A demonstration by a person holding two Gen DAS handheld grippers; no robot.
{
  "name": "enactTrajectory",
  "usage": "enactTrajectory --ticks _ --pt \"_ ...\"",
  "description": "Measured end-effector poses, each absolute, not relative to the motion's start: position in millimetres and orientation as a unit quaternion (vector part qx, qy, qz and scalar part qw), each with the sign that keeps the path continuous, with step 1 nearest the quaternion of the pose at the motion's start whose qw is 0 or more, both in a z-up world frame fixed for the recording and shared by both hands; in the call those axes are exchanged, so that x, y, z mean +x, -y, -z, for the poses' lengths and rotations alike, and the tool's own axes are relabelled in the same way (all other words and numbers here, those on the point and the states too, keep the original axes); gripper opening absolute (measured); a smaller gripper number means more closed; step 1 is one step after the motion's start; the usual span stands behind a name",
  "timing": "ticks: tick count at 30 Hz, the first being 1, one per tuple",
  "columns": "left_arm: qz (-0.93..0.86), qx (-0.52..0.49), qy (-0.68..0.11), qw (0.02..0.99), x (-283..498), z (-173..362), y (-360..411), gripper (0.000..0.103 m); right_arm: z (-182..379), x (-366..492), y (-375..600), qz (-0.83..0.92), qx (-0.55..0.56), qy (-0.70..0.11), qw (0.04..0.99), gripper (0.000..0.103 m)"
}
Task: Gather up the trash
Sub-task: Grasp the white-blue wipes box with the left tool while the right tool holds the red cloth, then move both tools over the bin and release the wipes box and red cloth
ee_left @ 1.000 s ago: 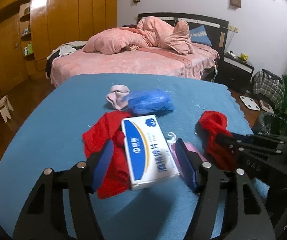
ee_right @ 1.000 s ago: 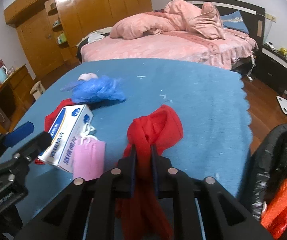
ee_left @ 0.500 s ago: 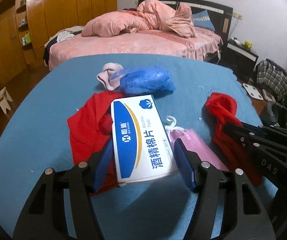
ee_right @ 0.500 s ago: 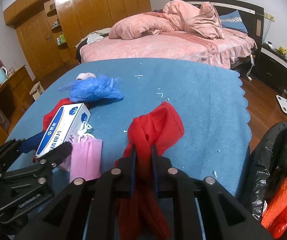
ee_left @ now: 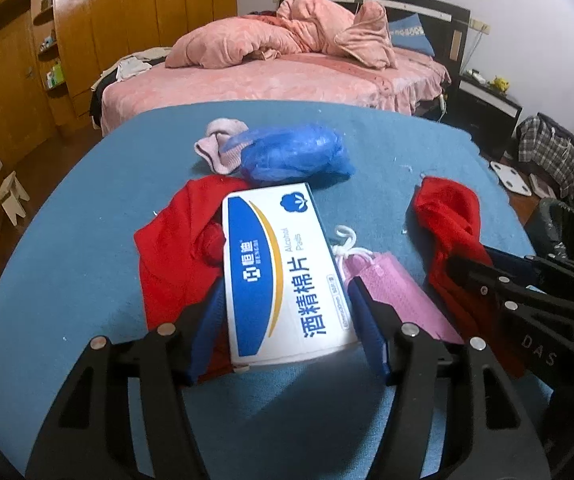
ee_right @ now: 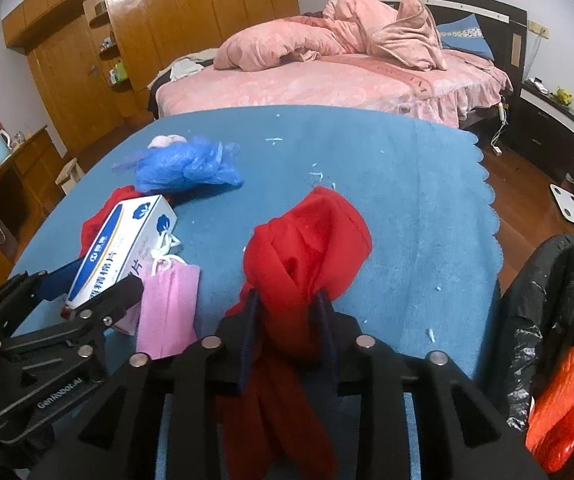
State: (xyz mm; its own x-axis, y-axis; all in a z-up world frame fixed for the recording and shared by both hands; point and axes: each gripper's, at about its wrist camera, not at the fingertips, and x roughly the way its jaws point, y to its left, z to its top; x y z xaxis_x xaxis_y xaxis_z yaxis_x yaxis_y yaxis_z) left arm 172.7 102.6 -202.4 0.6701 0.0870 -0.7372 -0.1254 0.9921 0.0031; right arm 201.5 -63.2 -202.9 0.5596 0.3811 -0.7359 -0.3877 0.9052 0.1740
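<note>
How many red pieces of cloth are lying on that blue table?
2. One red cloth lies partly under the white box at the left fingers. The other red cloth sits between the right fingers, which are opening. More may hide beneath.

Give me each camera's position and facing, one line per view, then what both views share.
Left wrist: on the left gripper, looking down across the blue table at the white box between its fingers; right gripper at right.
Right wrist: on the right gripper, jaws opening around the red cloth; left gripper at left.
Shared: box, pink mask, blue bag, bed.
</note>
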Motion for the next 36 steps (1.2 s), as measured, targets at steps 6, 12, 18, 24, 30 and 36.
enactTrajectory --ticks 6,12,18,24,30,36 --pt "-0.059 -0.035 -0.384 0.921 166 194 -106 0.058 198 197 62 -0.234 -0.003 -0.408 0.883 0.011" --pt "-0.055 -0.049 -0.343 0.937 148 162 -108 0.057 169 187 74 -0.243 0.015 -0.372 0.896 0.010" --pt "-0.048 -0.058 -0.311 0.947 135 130 -105 0.057 139 179 87 -0.245 0.029 -0.344 0.906 0.010" --pt "-0.040 -0.057 -0.298 0.952 129 107 -98 0.057 112 167 98 -0.248 0.037 -0.317 0.915 0.010" --pt "-0.028 -0.057 -0.283 0.957 122 86 -90 0.057 84 156 113 -0.247 0.040 -0.289 0.924 0.010" --pt "-0.004 -0.054 -0.269 0.962 118 68 -70 0.057 66 144 136 -0.239 0.045 -0.269 0.932 0.010"
